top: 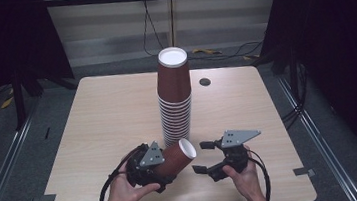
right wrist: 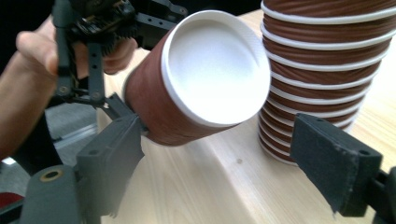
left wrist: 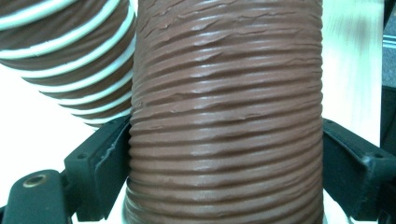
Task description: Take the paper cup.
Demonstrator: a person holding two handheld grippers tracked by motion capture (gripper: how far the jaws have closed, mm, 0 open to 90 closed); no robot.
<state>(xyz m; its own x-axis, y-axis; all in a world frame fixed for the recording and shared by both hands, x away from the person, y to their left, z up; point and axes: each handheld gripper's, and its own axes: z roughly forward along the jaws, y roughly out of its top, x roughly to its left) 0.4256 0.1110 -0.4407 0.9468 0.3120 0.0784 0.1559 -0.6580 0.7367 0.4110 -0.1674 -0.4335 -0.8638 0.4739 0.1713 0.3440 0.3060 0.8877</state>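
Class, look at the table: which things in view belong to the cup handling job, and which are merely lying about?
Belong to the job:
- single brown cup, gripped by the left claw
- cup stack
- right claw, open, facing the cup

Lying about:
- cables behind the table
- grommet hole in the tabletop

Ribbed brown cup (top: pixel 176 157), white inside; stack (top: pixel 175 103) seemingly alike.

The left gripper (top: pixel 173 162) points right, jaws clamped at mid-width. The right gripper (top: pixel 200 156) faces it, jaws spread wide. Each hand grips its gripper body from below.
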